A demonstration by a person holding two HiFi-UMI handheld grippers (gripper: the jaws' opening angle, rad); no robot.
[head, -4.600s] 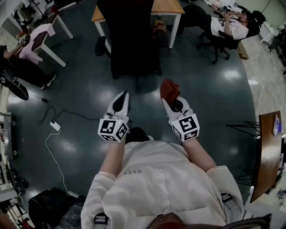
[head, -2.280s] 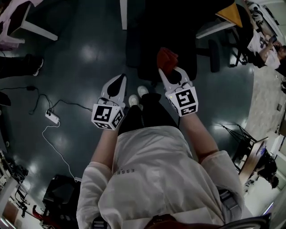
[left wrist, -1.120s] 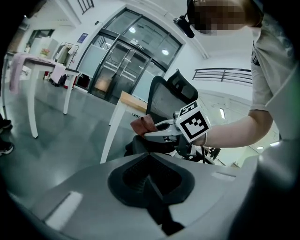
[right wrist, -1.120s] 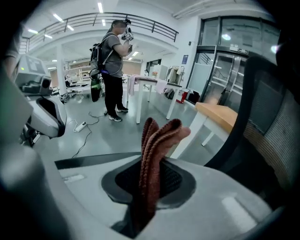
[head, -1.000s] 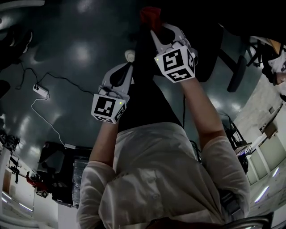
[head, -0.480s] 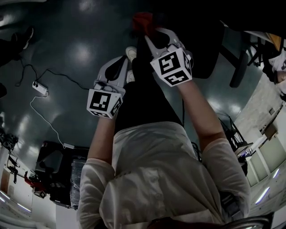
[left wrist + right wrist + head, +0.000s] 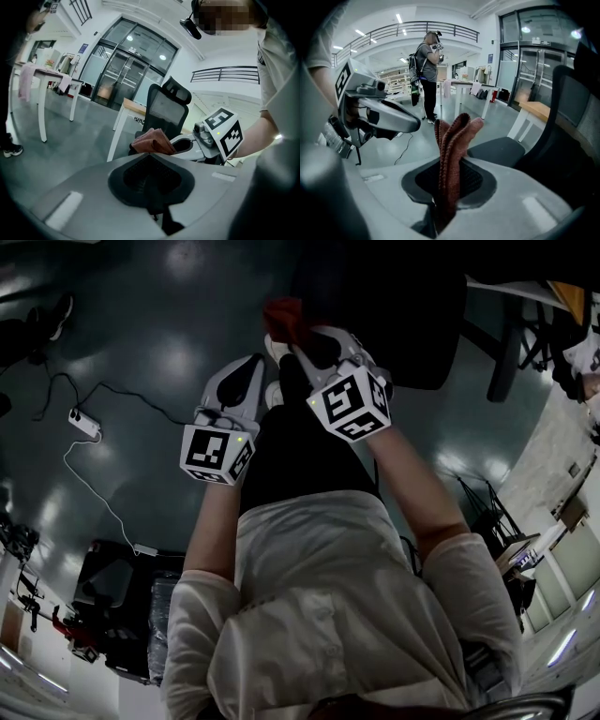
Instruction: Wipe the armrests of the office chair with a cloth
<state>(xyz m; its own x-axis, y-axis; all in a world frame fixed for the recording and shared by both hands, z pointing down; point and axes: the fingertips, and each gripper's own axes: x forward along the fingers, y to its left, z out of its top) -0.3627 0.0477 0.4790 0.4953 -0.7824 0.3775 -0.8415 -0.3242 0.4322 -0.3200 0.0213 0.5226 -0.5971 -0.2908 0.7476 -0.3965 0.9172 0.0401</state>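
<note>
The black office chair (image 7: 394, 296) fills the top of the head view, too dark to make out its armrests. In the right gripper view its seat (image 7: 497, 150) and mesh back (image 7: 576, 112) lie just ahead to the right. My right gripper (image 7: 289, 331) is shut on a folded reddish-brown cloth (image 7: 281, 315), which stands up out of the jaws (image 7: 454, 136). My left gripper (image 7: 253, 367) hangs beside it at the left, shut and holding nothing. The left gripper view shows the cloth (image 7: 152, 140) in front of the chair back (image 7: 166, 110).
A white-legged wooden table (image 7: 129, 108) stands behind the chair. A power strip (image 7: 82, 423) with cables lies on the dark floor at the left. Another person (image 7: 426, 70) stands further off in the room. More chair legs and desks (image 7: 511, 343) are at the right.
The person has walked up to the chair. In the last second my right gripper with the cloth has shifted left and lower in the head view; the left gripper has barely moved.
</note>
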